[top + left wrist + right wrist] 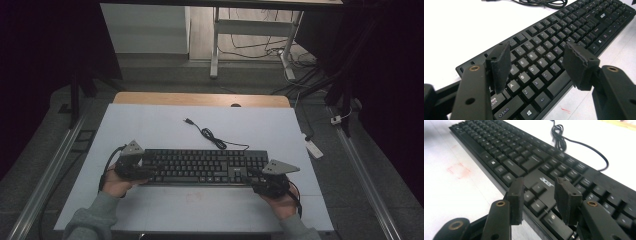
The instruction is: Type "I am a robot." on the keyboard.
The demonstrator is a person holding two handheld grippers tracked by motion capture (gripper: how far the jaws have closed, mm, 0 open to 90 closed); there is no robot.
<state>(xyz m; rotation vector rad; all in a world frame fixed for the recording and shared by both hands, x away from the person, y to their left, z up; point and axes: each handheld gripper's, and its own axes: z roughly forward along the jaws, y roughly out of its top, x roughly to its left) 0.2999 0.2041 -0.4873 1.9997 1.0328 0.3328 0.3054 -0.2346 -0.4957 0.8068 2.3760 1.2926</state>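
Observation:
A black Acer keyboard (205, 166) lies across the near half of the white mat (150, 125). Its black cable (210, 134) coils behind it and ends in a loose plug (188, 120). My left gripper (149, 173) is at the keyboard's left end. In the left gripper view it (537, 53) is open, its pads wide apart over the letter keys (534, 70). My right gripper (255, 180) is at the keyboard's front right corner. In the right gripper view it (539, 186) is open above the arrow keys (537, 205), with nothing between its pads.
The mat covers a wooden table whose far edge (200, 99) shows bare. A white power strip (314, 148) lies on the floor at the right, beside metal rails (365, 175). Faint red marks (459, 170) stain the mat in front of the keyboard.

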